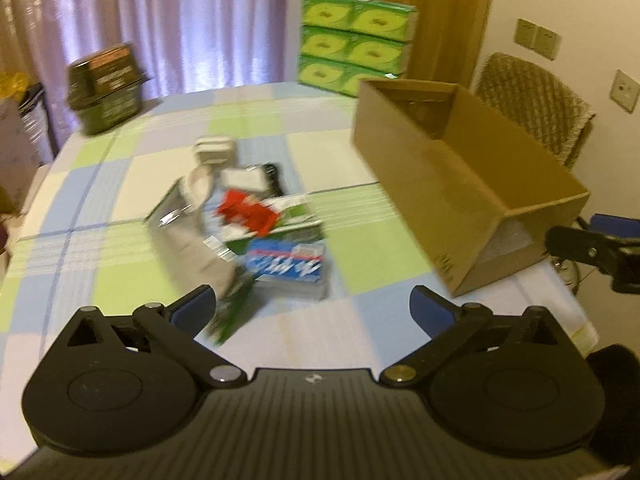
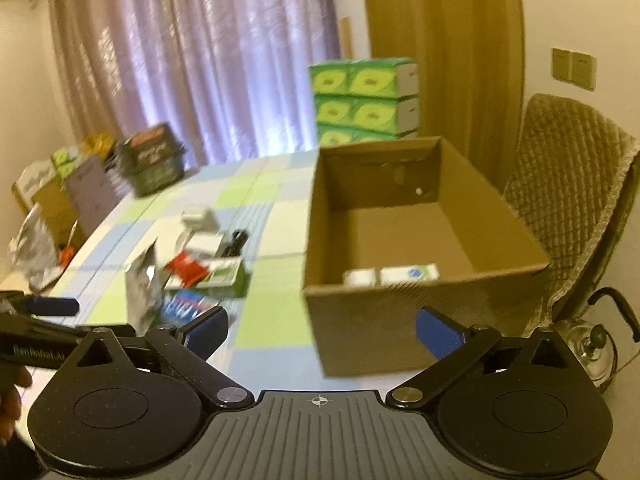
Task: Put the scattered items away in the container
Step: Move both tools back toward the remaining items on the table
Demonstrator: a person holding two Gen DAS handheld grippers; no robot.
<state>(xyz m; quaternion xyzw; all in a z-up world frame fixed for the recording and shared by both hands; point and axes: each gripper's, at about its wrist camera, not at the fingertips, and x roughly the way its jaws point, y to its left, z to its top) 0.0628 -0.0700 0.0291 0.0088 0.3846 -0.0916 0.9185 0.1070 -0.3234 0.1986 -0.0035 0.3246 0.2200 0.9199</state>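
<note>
Both grippers hang empty, fingers spread wide — the left gripper (image 1: 313, 307) above the scattered items (image 1: 244, 224) heaped mid-desk (image 1: 352, 160), the right gripper (image 2: 322, 326) facing the cardboard box (image 2: 400, 312), which stands at the desk's right edge and holds two small white packs (image 2: 390, 276).

One open cardboard box (image 2: 420, 240) sits right of centre in the right wrist view, with two small white packets (image 2: 390, 276) on its floor. Six green tissue boxes (image 1: 356, 46) stack two wide and three high at upper centre. One dark box (image 1: 106, 88) stands at upper left. One chair (image 2: 568, 196) is at right. The central pile (image 1: 244, 224) is too blurred to count.
</note>
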